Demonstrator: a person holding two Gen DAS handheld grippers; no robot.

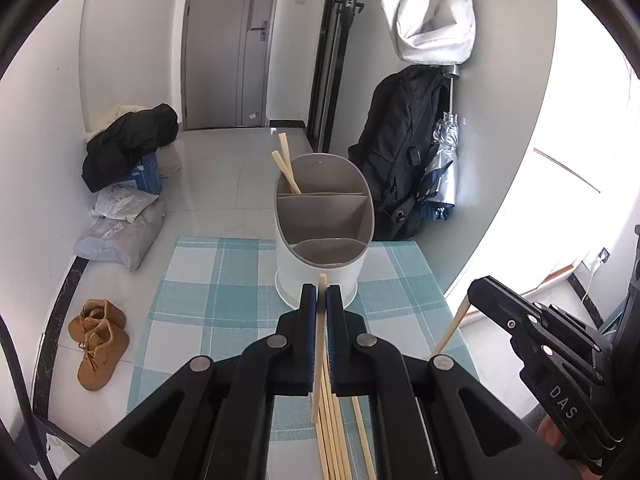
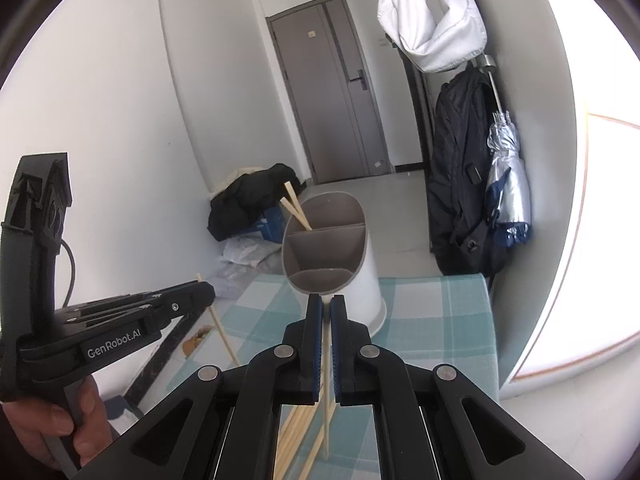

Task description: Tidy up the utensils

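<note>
Both views show a white oval utensil caddy with a grey three-compartment insert (image 1: 320, 236) standing at the far end of a bench covered by a teal-and-white plaid cloth (image 1: 208, 280), centre of frame. Two pale wooden chopsticks (image 1: 285, 164) already lean in its farthest compartment; the middle and near compartments look empty. A loose bundle of further wooden chopsticks (image 1: 340, 440) lies on the cloth at the lower centre of the frame, not yet sorted.

The left tool (image 1: 321, 300) is clamped on a single upright chopstick (image 1: 319, 344), just short of the caddy. The right tool (image 2: 326, 312) likewise pinches one chopstick (image 2: 327, 400), its tip near the caddy's front rim. The task appears early: two sticks stored, two in transit, several remaining.

Legible writing: "GenRobot.AI" on the left tool's body, lower left of the right wrist view; "DAS" on the right tool's body, lower right of the left wrist view.
</note>
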